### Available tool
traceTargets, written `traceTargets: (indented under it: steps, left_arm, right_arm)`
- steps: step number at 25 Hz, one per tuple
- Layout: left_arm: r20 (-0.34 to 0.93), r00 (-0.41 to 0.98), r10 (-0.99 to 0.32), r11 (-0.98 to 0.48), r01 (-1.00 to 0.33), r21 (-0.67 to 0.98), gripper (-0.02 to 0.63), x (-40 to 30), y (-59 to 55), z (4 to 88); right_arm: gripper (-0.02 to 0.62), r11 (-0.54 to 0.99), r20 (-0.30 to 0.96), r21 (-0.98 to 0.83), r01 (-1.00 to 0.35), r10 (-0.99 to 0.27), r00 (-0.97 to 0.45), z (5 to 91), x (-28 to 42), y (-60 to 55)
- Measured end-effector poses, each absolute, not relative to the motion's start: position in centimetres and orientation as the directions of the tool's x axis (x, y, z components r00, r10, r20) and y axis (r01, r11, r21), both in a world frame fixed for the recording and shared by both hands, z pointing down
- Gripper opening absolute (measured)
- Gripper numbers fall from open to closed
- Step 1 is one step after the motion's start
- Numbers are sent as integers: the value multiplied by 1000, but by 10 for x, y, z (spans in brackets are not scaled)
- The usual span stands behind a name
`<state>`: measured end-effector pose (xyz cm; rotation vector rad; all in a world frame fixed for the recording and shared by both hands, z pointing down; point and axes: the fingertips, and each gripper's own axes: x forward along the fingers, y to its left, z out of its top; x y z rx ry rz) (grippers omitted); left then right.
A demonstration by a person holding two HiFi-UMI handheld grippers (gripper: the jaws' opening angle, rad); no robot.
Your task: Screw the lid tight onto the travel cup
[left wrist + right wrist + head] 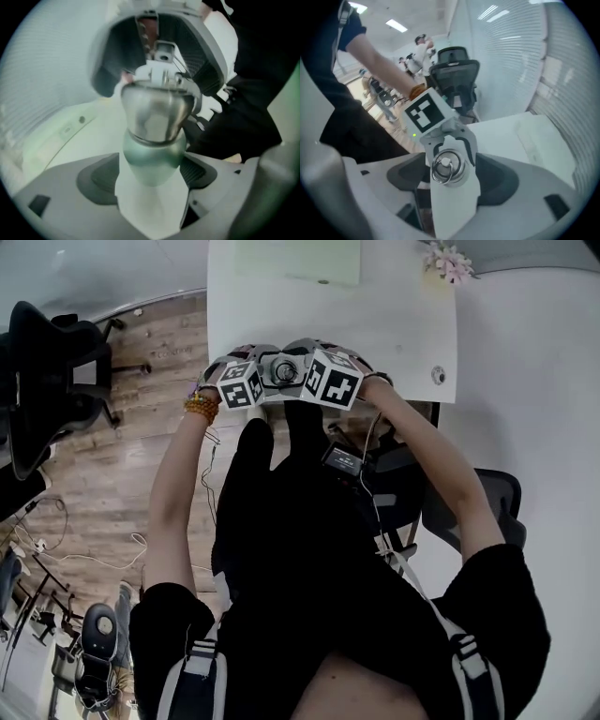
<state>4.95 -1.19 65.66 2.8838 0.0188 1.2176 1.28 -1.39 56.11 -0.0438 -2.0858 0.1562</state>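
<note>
Nearest in the head view is the person's black top (309, 615), with both bare forearms reaching forward to the near edge of the white tabletop (394, 324). There the left gripper (246, 371) and the right gripper (323, 362) meet, marker cubes side by side. The round steel lid (284, 371) shows from above between them. An orange beaded bracelet (201, 407) circles the left wrist. A black office chair (47, 362) stands on the wooden floor (159, 352) to the left.

In the left gripper view, the travel cup (157, 122), with a brushed-steel shoulder over a pale green body, stands upright between the jaws with the lid on its mouth. The jaws are spread wide and the dark pads (101, 180) flank the green body closely. In this blurred picture they seem to stand just off it rather than pressing. The right gripper's shell arches over the lid beyond.

In the right gripper view, the lid, topped by a wire ring, sits centred between jaws spread wide, with clear gaps to both pads. Nothing is gripped. The left gripper's marker cube (425, 112) rises just behind it.
</note>
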Motion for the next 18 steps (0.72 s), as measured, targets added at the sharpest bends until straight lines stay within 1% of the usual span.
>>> traceTargets:
  steps: [2,4,5,6,8,9,11,13,15,18]
  left_arm:
    - [649,748,-138,-980,-200,22,396,47,-18,646]
    - [619,728,-296,-915,-402,35,396,45,-19,645]
    - [620,694,-367,-869,-494,38,396,45,-18,647]
    - [626,649,-431,-816,-577,37,395,47,-17,650]
    - [637,550,-540,-702,-712,21,391,48,-19,654]
    - [640,510,-575,-654,-757,15,386,47,-23,655]
    - [639,472,-607,-600,-800,22,376,46,-28,656]
    - [629,490,-604,-612,-790,27,374,48,-27,656]
    - [623,535,-571,-678,-735,11,374,51,-24,655]
    - [623,614,-485,-790,-613,-10,373,52,-22,655]
  right_arm:
    - [337,970,849,-120,-213,-11,-529,555,14,-21]
    - [329,922,866,-114,-371,-91,-492,561,17,-21]
    - [312,891,882,-114,-439,-113,-458,566,18,-19]
    - [269,861,896,-109,-496,-131,-425,571,20,-17]
    - [242,821,906,-78,-565,-179,-385,575,19,-17]
    - [244,812,903,-60,-581,-203,-378,575,18,-19]
    - [242,815,894,-37,-578,-232,-383,575,15,-23]
    - [239,842,888,-50,-537,-209,-411,575,17,-22]
    - [239,884,886,-81,-460,-147,-439,575,20,-18]
    - [238,946,880,-102,-307,-58,-472,575,20,-14]
